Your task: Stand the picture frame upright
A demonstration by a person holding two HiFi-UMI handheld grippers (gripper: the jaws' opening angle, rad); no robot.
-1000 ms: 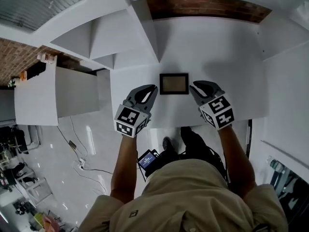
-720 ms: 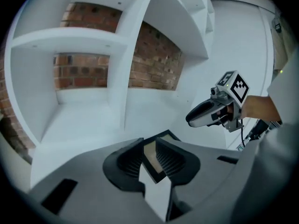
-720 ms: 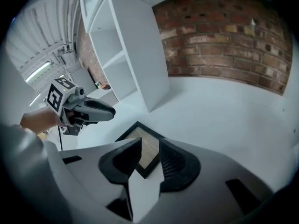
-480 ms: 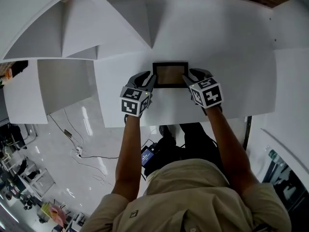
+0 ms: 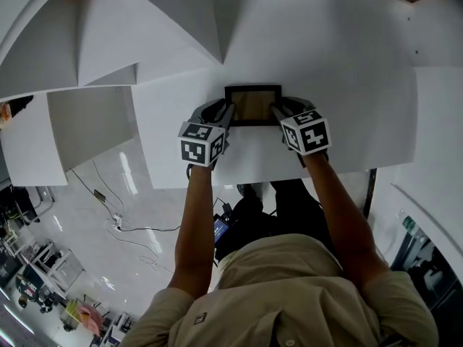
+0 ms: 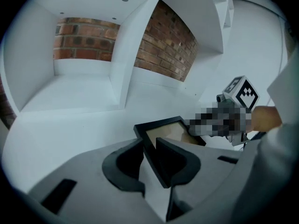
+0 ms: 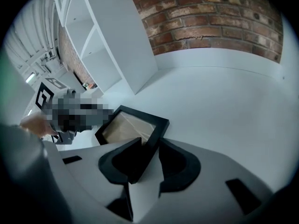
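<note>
Picture frame [image 5: 252, 105] flat on white table [image 5: 347, 63], shelving [image 5: 166, 27] and brick wall [image 6: 86, 41] behind — left gripper [image 5: 226, 113] clamps one edge; right gripper [image 5: 278, 110], jaws just closing, clamps the other.

No words, numbers or brand names can be read in any view.
The only signs are black-and-white square marker patterns, without letters. They are on the left white marker cube [image 5: 200, 142] of the left gripper [image 5: 226, 114] and the right white marker cube [image 5: 305, 131] of the right gripper [image 5: 278, 111]. A small dark patch [image 5: 200, 318] on the person's khaki shirt [image 5: 289, 295] is too small to read.
</note>
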